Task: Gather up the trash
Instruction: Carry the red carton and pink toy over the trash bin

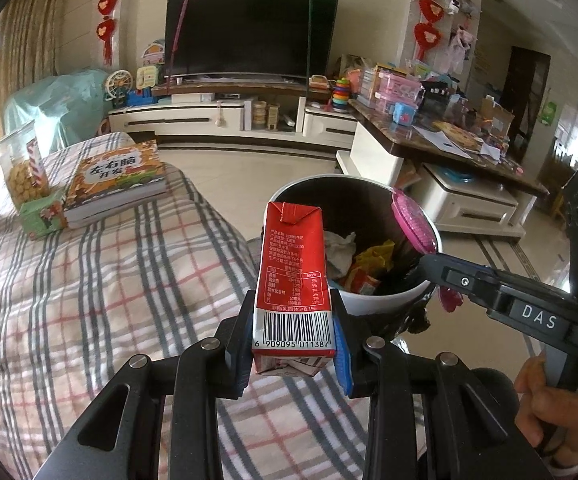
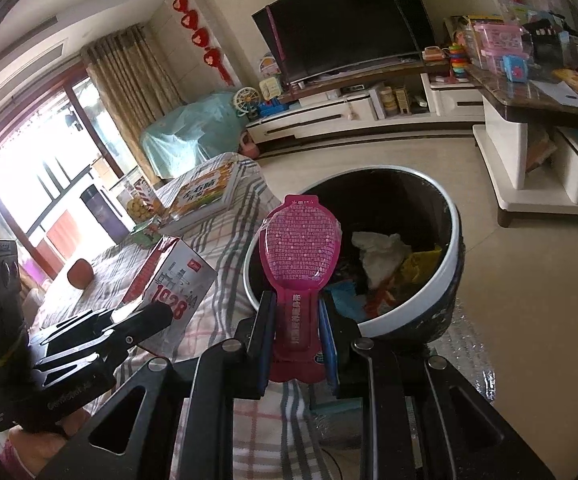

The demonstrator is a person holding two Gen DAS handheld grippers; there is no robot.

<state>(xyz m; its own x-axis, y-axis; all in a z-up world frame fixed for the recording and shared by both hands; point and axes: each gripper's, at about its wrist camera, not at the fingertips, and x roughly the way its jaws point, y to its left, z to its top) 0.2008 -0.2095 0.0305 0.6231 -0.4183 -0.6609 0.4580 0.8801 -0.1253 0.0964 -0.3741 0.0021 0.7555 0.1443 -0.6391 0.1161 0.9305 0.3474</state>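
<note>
My left gripper (image 1: 294, 336) is shut on a red milk carton (image 1: 295, 276), which stands upright between the pads, just short of the near rim of a round bin (image 1: 381, 304). The bin is white outside and dark inside and holds crumpled paper and wrappers. My right gripper (image 2: 298, 340) is shut on the stem of a pink spoon-shaped plastic package (image 2: 303, 256); its head reaches over the bin's (image 2: 455, 240) rim. The left wrist view shows the pink package (image 1: 413, 220) at the bin's right rim, with the right gripper (image 1: 433, 266) behind it. The carton (image 2: 169, 280) also shows in the right wrist view.
A plaid cloth (image 1: 69, 280) covers the surface to the left. On it lie a thick picture book (image 1: 119, 182), a small green box (image 1: 43, 214) and a clear jar of biscuits (image 1: 23, 164). A low table (image 1: 445, 144) piled with toys stands to the right; a TV cabinet (image 1: 229, 116) lies beyond tiled floor.
</note>
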